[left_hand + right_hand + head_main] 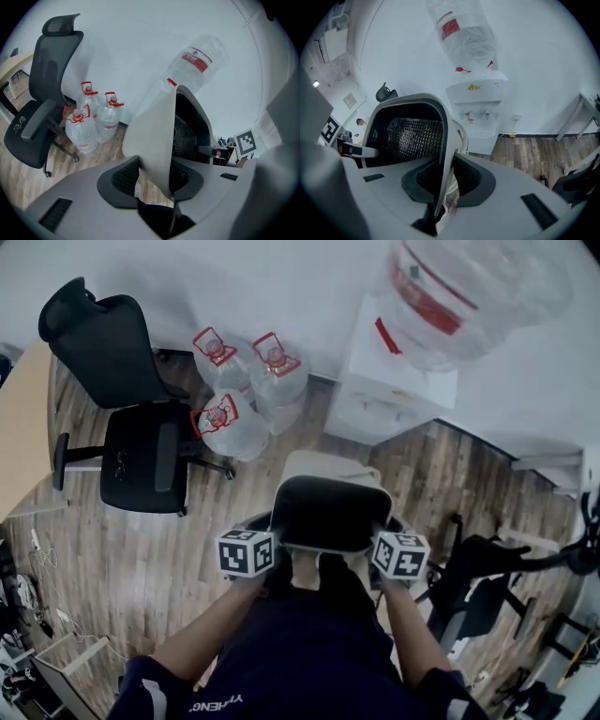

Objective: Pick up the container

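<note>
I hold the container [328, 512], a pale bin with a black mesh-lined inside, above the floor in front of the person's body. My left gripper [276, 553] is shut on its left wall, and my right gripper [381, 551] is shut on its right wall. In the left gripper view the jaws of the left gripper [157, 180] pinch the pale wall of the container [152, 126]. In the right gripper view the right gripper [442, 190] clamps the thin rim of the container [440, 140], whose dark inside lies to its left.
A white water dispenser [398, 381] with a large clear bottle [469, 287] stands against the wall ahead. Three red-capped water jugs [246, 390] sit on the wood floor beside a black office chair [141, 442]. A desk [21, 427] is at left, another chair [483, 587] at right.
</note>
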`<state>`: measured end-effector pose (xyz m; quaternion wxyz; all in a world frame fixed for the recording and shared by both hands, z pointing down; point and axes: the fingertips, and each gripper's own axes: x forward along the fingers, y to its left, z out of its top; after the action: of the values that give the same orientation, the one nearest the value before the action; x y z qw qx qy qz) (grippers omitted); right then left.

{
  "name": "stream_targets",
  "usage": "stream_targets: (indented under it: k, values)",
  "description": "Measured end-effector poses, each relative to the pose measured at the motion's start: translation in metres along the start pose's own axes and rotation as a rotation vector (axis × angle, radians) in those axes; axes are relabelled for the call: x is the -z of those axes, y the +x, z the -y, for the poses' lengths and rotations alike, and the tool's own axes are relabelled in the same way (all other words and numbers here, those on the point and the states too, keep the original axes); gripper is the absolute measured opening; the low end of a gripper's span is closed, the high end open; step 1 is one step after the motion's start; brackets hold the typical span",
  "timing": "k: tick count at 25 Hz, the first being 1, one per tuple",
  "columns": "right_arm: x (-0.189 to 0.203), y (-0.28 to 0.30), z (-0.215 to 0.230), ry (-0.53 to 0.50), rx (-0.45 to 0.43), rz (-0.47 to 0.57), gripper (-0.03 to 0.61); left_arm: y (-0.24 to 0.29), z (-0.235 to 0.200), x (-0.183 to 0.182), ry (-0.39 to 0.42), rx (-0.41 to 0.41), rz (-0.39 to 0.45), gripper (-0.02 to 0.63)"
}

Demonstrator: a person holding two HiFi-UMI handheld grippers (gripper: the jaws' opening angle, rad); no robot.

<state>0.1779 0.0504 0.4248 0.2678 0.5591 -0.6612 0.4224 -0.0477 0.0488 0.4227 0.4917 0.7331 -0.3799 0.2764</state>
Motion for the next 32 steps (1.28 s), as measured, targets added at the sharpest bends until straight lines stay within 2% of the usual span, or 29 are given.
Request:
stream_targets:
  k: [10,32]
  values:
    - [-0.007,-0.003,0.001,-0.009,-0.002,0.022,0.069,-0.002,0.005,-0.001,-0.004,-0.006,0.01,0.166]
    - [-0.009,0.01,0.007,-0.012,0.001,-0.004,0.069,0.008,0.001,-0.004,-0.021,-0.01,-0.009,0.166]
